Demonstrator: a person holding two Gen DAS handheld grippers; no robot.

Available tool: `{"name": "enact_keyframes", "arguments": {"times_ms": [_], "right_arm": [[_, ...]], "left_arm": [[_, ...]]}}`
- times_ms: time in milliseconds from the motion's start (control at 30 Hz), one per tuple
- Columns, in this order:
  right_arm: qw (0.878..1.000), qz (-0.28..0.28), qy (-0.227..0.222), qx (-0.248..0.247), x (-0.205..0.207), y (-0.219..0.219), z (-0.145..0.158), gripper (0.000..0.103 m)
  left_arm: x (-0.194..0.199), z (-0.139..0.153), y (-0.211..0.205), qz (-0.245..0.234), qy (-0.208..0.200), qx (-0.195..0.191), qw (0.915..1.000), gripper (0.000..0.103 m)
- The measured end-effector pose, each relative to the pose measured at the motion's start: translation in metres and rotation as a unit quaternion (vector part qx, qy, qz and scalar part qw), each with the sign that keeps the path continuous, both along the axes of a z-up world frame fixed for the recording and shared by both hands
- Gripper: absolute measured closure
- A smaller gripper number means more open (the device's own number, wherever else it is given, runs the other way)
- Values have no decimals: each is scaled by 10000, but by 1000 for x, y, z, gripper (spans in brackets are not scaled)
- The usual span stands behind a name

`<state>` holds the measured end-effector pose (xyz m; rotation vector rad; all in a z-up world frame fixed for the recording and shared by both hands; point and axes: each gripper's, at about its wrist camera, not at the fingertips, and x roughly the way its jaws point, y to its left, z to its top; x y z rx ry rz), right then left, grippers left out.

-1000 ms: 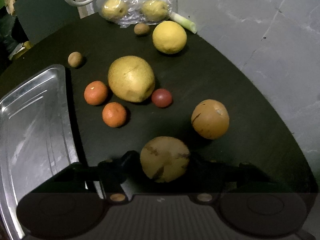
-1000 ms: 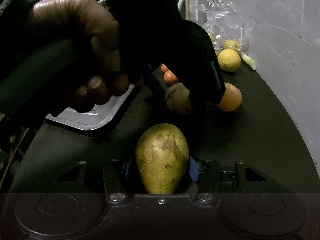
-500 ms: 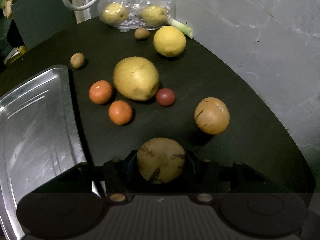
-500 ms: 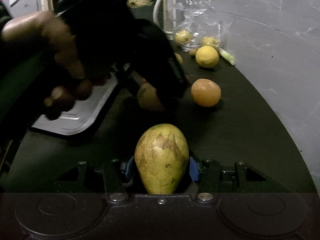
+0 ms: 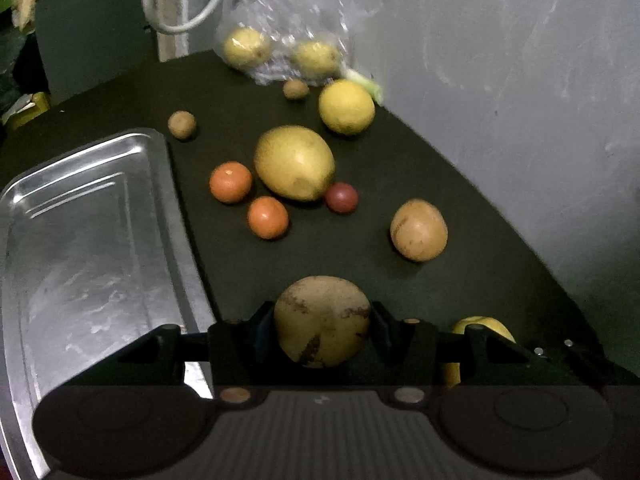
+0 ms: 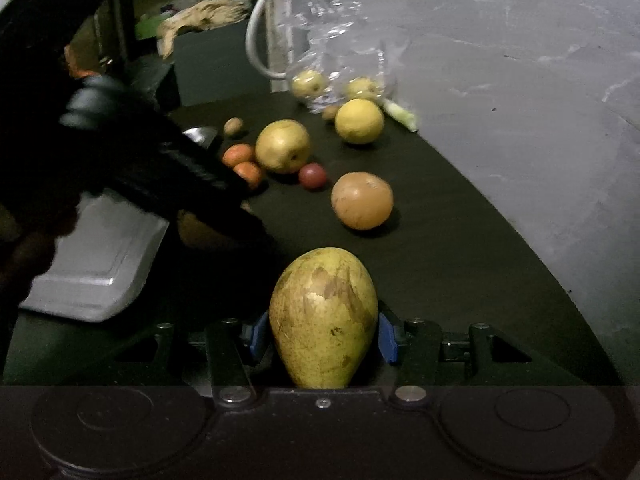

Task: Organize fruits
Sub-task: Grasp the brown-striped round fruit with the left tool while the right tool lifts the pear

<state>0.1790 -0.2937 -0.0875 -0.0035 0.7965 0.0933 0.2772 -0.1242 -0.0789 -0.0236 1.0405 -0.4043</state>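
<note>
Blotched round fruit (image 5: 322, 320) and green pear (image 6: 323, 316) each clamped in tongs.

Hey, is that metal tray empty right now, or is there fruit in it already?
Empty where visible: the metal tray shows only bare steel in the left wrist view. Its near end is hidden behind the tongs.

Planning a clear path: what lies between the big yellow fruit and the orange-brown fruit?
In the left wrist view, a small red fruit lies between the big yellow fruit and the orange-brown fruit, touching the yellow one.
</note>
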Motion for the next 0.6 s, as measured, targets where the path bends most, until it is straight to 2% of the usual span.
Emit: {"name": "enact_keyframes", "arguments": {"times_ms": [267, 433, 600], "right_arm": [[9996, -41, -205, 188, 27, 15, 19, 49], [9974, 36, -223, 688, 53, 33, 30, 49], [9953, 267, -241, 894, 73, 57, 38, 49]], "left_arm": [[14, 22, 57, 644, -339, -311, 9969, 50], [29, 28, 107, 1201, -486, -368, 9909, 50], [45, 26, 156, 1730, -558, -428, 9824, 50]]}}
